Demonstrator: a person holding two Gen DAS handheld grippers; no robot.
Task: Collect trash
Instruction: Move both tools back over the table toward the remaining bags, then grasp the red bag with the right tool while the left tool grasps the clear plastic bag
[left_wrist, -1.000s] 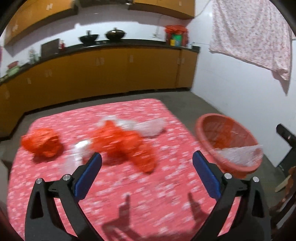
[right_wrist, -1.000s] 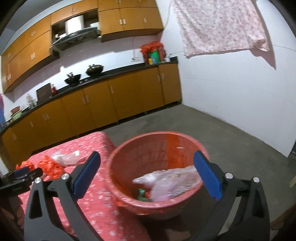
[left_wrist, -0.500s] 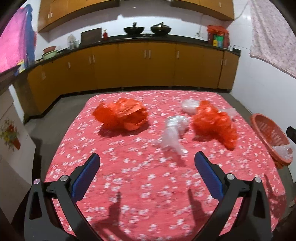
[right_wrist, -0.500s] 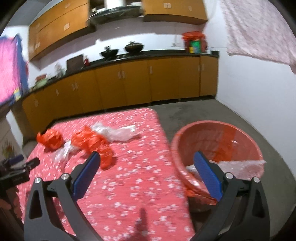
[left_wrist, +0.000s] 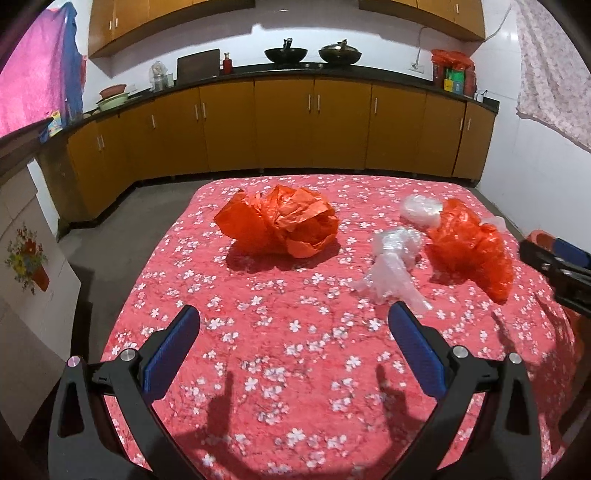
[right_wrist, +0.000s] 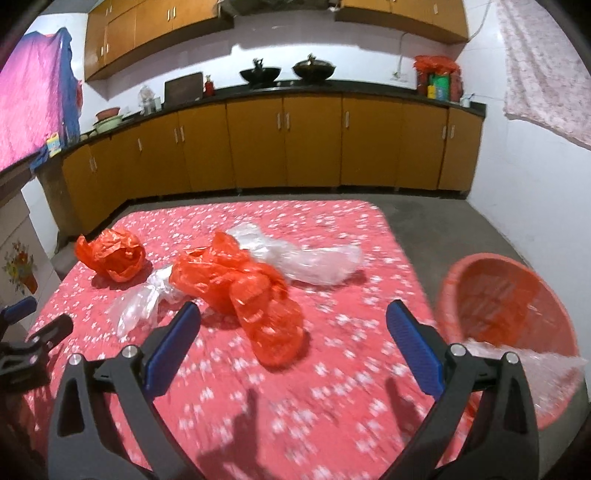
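Trash lies on a table with a red flowered cloth (left_wrist: 295, 350). A crumpled orange bag (left_wrist: 280, 221) lies far left of centre; it also shows in the right wrist view (right_wrist: 114, 254). A second orange bag (left_wrist: 469, 243) (right_wrist: 243, 291) lies to the right. A clear plastic bag (left_wrist: 391, 273) (right_wrist: 140, 302) lies between them. Another clear bag (right_wrist: 306, 258) lies behind the second orange one. My left gripper (left_wrist: 293, 350) is open and empty above the near cloth. My right gripper (right_wrist: 293, 347) is open and empty, just short of the second orange bag.
An orange basket (right_wrist: 506, 295) with clear plastic in it stands on the floor off the table's right edge. Wooden cabinets (left_wrist: 295, 125) and a dark counter with woks line the far wall. A white box (left_wrist: 22, 258) stands left of the table.
Both grippers have swung left, away from the basket and towards the table. The bags now lie in front of them. Both stay open and empty.
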